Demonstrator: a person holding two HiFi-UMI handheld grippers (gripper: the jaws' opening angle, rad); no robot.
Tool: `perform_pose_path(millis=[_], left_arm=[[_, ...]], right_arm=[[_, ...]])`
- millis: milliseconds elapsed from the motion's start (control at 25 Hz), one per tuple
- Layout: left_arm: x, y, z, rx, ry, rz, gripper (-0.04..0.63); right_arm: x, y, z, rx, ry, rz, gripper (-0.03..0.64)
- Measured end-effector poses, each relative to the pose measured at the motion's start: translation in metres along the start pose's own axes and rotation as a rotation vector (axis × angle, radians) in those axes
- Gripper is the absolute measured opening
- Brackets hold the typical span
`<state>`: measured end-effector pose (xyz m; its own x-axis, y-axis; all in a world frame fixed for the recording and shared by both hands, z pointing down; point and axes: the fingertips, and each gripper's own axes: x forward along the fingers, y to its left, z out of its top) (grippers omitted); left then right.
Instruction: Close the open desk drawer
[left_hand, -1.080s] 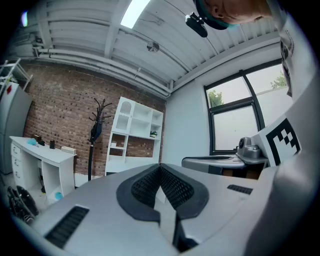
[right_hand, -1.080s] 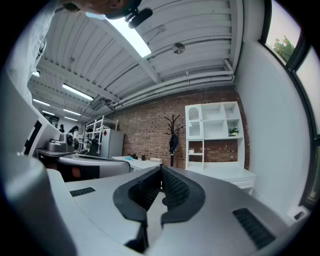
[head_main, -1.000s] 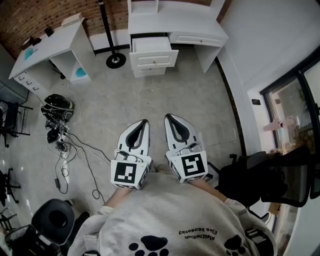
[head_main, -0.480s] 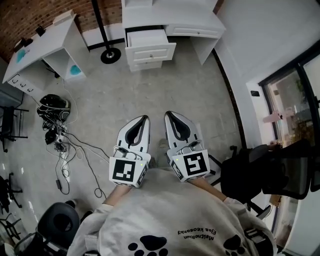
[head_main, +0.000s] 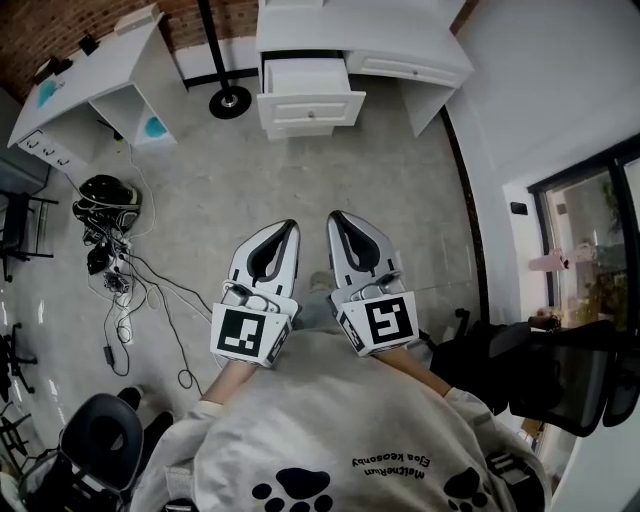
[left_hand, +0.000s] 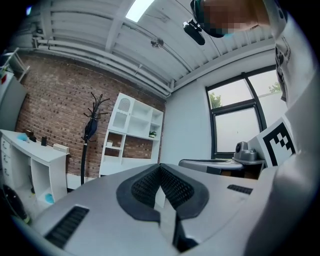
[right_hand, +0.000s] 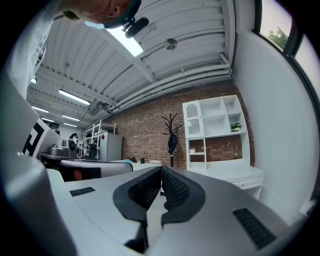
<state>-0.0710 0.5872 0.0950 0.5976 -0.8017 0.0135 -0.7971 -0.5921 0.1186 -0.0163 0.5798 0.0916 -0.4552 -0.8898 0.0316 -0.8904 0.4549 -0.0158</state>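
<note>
Approach step I reckon: left claw (head_main: 288, 228) and right claw (head_main: 337, 218) are both pinched together on nothing, the open drawer (head_main: 308, 96) in the bench (head_main: 400, 35) sits well ahead of them, so next is reaching its front to push.

The only lettering is on the person's grey sweatshirt (head_main: 330, 420). Two short lines of dark print (head_main: 395, 464) run upside down to the head camera and are too small to read with certainty. Dark paw-print graphics (head_main: 292, 490) sit beside them. The cubes on the left gripper (head_main: 288, 228) and the right gripper (head_main: 336, 218) each bear a black-and-white square marker, a pattern rather than letters. In the right gripper view, a small red diamond sign (right_hand: 102, 136) sits on a grey cabinet (right_hand: 111, 147), unreadable.
</note>
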Motion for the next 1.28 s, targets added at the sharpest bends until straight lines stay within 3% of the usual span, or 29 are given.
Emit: perform_pose_path(millis=[320, 680, 1000, 1280], left_arm=[[0.086, 0.001, 0.01, 0.014, -0.023, 0.048, 0.017], [0.127, 0.02, 0.005, 0.013, -0.01, 0.083, 0.017], [0.175, 0.06, 0.003, 0.005, 0.008, 0.038, 0.017], [0.227, 0.13, 0.015, 0.005, 0.02, -0.024, 0.017]], right_arm=[[0.043, -0.077, 0.007, 0.0, -0.013, 0.065, 0.032], [0.077, -0.112, 0.001, 0.012, -0.003, 0.086, 0.032], [0.131, -0.138, -0.004, 0.024, 0.014, 0.033, 0.032], [0.217, -0.153, 0.001, 0.021, 0.015, -0.018, 0.032]])
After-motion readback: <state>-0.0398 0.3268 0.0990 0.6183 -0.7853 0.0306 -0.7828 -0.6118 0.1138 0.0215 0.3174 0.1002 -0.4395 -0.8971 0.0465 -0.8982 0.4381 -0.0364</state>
